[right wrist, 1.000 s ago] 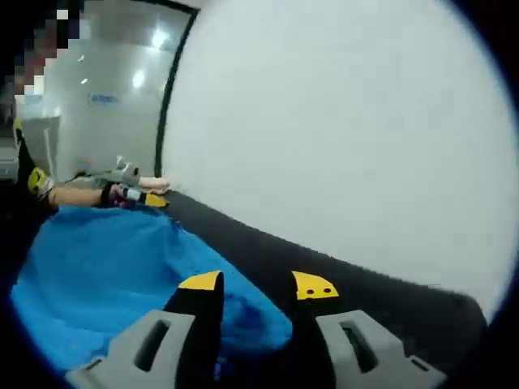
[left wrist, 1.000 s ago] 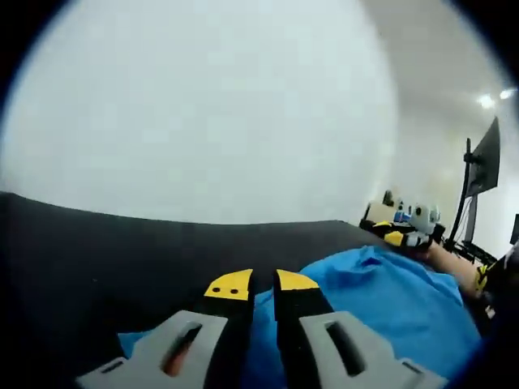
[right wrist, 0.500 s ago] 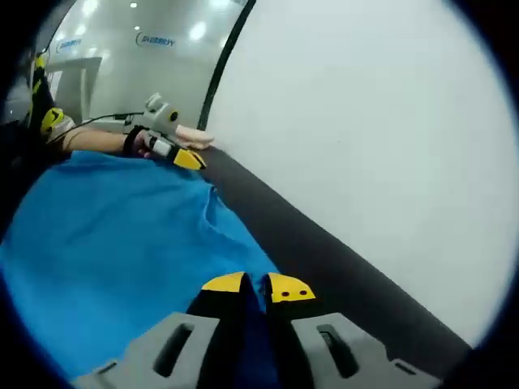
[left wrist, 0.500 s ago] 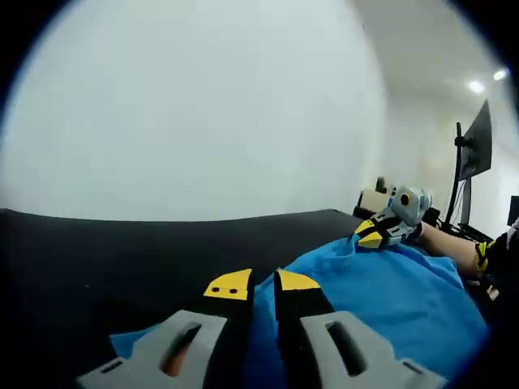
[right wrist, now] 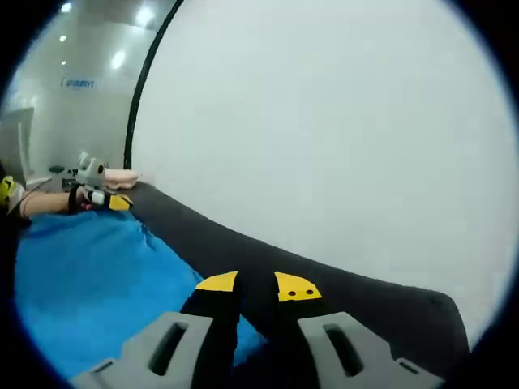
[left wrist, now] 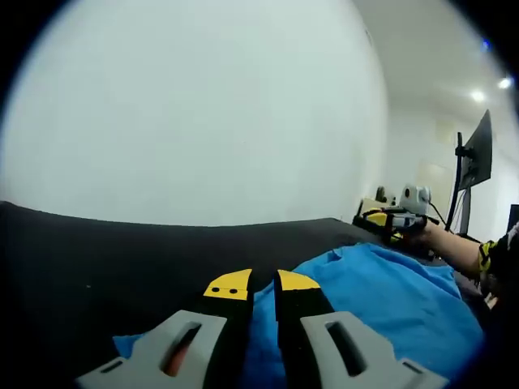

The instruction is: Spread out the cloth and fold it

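The bright blue cloth (left wrist: 389, 304) lies on the black worktop (left wrist: 97, 259); both grippers, left (left wrist: 263, 284) and right (right wrist: 255, 285), pinch its edge with narrow fingers, bare worktop toward twelve o'clock, white wall (right wrist: 324, 121) behind.

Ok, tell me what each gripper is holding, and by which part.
Both hold the blue cloth at its edge on the black table: left gripper at one corner, right gripper at another.

Blue cloth (left wrist: 389, 296) on black table (left wrist: 97, 259)

Bare dark table (left wrist: 97, 259) is lying open ahead; the white wall (left wrist: 203, 105) is blocking the far side.
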The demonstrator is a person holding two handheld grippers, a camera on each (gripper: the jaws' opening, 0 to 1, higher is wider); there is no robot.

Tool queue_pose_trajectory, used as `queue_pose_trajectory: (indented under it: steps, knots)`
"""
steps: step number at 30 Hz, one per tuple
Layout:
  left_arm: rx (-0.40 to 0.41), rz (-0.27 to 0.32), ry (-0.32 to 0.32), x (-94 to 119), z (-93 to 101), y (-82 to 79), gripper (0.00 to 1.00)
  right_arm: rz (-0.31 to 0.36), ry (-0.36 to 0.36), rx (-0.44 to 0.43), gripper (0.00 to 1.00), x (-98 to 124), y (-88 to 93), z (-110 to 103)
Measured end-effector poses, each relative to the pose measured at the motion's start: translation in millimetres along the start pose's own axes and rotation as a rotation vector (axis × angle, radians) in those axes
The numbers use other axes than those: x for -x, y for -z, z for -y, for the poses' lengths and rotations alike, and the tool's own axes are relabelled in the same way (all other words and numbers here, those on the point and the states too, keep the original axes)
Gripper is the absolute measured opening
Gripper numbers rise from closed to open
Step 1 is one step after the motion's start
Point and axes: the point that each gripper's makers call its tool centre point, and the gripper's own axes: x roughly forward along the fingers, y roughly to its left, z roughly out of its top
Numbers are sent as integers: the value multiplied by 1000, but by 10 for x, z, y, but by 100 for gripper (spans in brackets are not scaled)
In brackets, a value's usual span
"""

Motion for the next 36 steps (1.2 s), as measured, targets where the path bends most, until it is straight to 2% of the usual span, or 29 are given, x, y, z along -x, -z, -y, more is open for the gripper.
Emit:
queue_pose_trajectory:
  steps: [2,3,5,6,8,9,10,11,12,14,16,17,18,20,21,22,23,24,25,26,27,28,30,31,32,33,35,36]
  knots:
    - [4,13,9,27,37,-27,11,16,12,-64,14,256,3,-86]
    - [6,8,12,35,55,-32,11,-8,-9,-44,14,350,55,-159]
    - [23,-78,56,169,228,46,11,-69,-52,-18,14,599,213,-349]
    - [-27,-173,94,351,376,137,11,-78,-76,0,14,700,257,-427]
    - [-51,-239,110,667,546,209,11,-100,-113,-6,15,989,367,-581]
    - [-26,-229,126,842,654,205,11,-94,-126,-52,16,1172,418,-676]
    - [22,-213,153,1134,812,251,14,-61,-134,-107,17,1354,450,-763]
    - [68,-216,147,1348,881,310,16,-48,-143,-121,17,1416,465,-805]
    - [63,-217,158,1670,986,403,16,-30,-168,-154,17,1611,531,-932]
    - [117,-206,147,2147,1150,544,16,-5,-155,-226,19,1881,669,-1064]
    - [134,-196,138,2419,1246,632,16,5,-177,-280,20,2048,857,-1263]
    - [135,-189,128,2555,1307,680,16,-23,-176,-276,21,2087,963,-1315]
    - [128,-177,126,2607,1344,697,16,-38,-166,-264,22,2108,1063,-1376]
    - [107,-172,101,2611,1366,729,21,-70,-167,-201,23,2087,1154,-1426]
    - [98,-174,104,2574,1400,749,22,-85,-142,-130,23,2073,1143,-1396]
    - [97,-175,107,2537,1413,763,22,-65,-133,-75,23,2025,1080,-1388]
    - [94,-182,105,2465,1428,788,22,-56,-153,-91,21,2004,1057,-1428]
    - [92,-186,102,2442,1431,804,22,-37,-210,-159,21,1966,1014,-1546]
    - [60,-222,59,2381,1366,899,21,-59,-223,-168,21,1947,1056,-1582]
    - [35,-266,15,2352,1298,996,16,-123,-206,-110,14,1940,1171,-1570]
    - [-4,-364,-58,2378,1184,1147,4,-150,-178,-51,3,1941,1219,-1534]
    - [-19,-308,-77,2347,1161,1065,3,-138,-181,-18,1,1948,1203,-1553]
    - [56,-297,-18,2397,1283,980,0,-87,-208,-83,1,1985,1066,-1593]
    - [73,-241,-10,2442,1295,867,0,-55,-197,-126,1,2039,961,-1527]
    - [75,-203,-1,2487,1295,785,0,-26,-182,-132,1,2074,883,-1468]
    - [109,-178,-5,2565,1263,701,0,11,-171,-110,1,2129,780,-1399]
    - [156,-143,-18,2665,1214,608,0,11,-169,-111,0,2206,718,-1338]
    - [160,-146,-11,2710,1214,601,0,3,-177,-107,0,2226,713,-1356]
